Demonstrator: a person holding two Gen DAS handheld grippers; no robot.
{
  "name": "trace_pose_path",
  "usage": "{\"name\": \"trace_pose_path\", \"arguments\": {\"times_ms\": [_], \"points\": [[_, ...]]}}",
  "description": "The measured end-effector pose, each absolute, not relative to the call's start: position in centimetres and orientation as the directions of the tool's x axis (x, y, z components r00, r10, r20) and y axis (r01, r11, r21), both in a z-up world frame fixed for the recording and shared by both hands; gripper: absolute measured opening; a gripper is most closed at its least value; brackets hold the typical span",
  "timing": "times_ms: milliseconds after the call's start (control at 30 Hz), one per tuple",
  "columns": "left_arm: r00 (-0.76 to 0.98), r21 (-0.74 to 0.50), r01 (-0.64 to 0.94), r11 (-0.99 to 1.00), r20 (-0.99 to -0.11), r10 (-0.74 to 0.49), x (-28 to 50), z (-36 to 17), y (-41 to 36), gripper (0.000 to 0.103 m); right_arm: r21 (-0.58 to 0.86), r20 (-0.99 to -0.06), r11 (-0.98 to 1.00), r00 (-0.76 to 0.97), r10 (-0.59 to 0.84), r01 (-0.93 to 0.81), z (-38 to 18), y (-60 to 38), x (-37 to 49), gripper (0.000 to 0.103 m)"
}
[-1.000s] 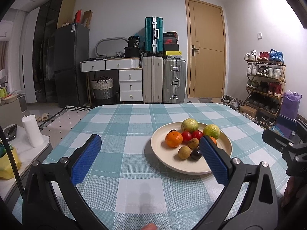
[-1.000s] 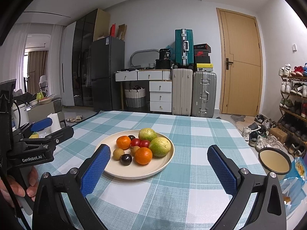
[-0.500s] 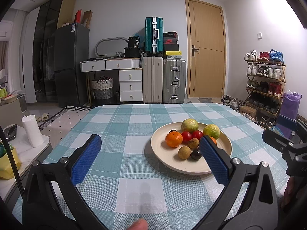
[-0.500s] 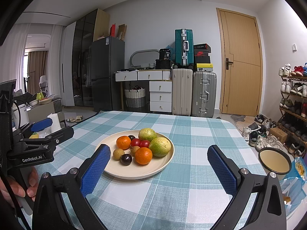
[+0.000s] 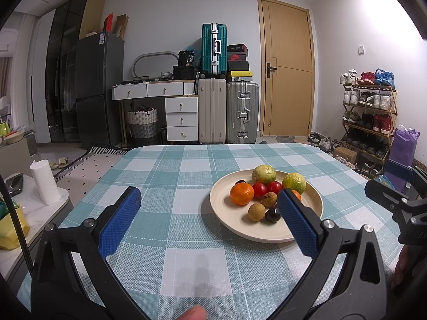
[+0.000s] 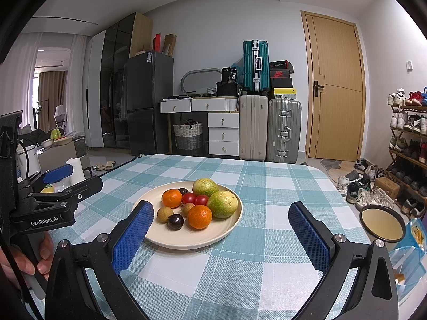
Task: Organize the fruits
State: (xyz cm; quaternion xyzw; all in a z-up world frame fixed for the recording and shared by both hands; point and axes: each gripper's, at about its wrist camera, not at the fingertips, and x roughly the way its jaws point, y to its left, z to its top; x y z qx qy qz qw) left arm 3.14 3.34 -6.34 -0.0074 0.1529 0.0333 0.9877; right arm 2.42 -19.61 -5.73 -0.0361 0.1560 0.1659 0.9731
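Note:
A cream plate (image 5: 221, 213) (image 6: 229, 229) rests on the checked tablecloth and holds several fruits: an orange (image 5: 242, 193) (image 6: 199, 216), two red tomatoes (image 6: 194, 199), two green-yellow fruits (image 6: 222, 204), small brown longans (image 5: 256, 212) and a dark plum (image 6: 175, 222). My left gripper (image 5: 208, 213) is open above the cloth, its right finger in front of the plate's near side. My right gripper (image 6: 221, 229) is open too, with the plate's right half between its fingers and nothing held.
The table's far edge faces suitcases, a drawer unit and a door. A shoe rack (image 5: 369, 117) stands at the right. A small round bowl (image 6: 382, 222) and a blue packet (image 6: 416, 237) lie off the table's right edge. A paper roll (image 5: 44, 182) stands on a side table at the left.

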Motion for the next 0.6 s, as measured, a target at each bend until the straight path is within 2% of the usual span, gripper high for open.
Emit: {"name": "trace_pose_path", "arguments": {"times_ms": [600], "points": [[0.947,-0.002,-0.076,0.997,-0.312,0.072,3.27,-6.58,3.10,0.102,-0.017,-0.316,0.942,0.895,0.313,-0.335,-5.74,-19.63,2.44,0.103]]}}
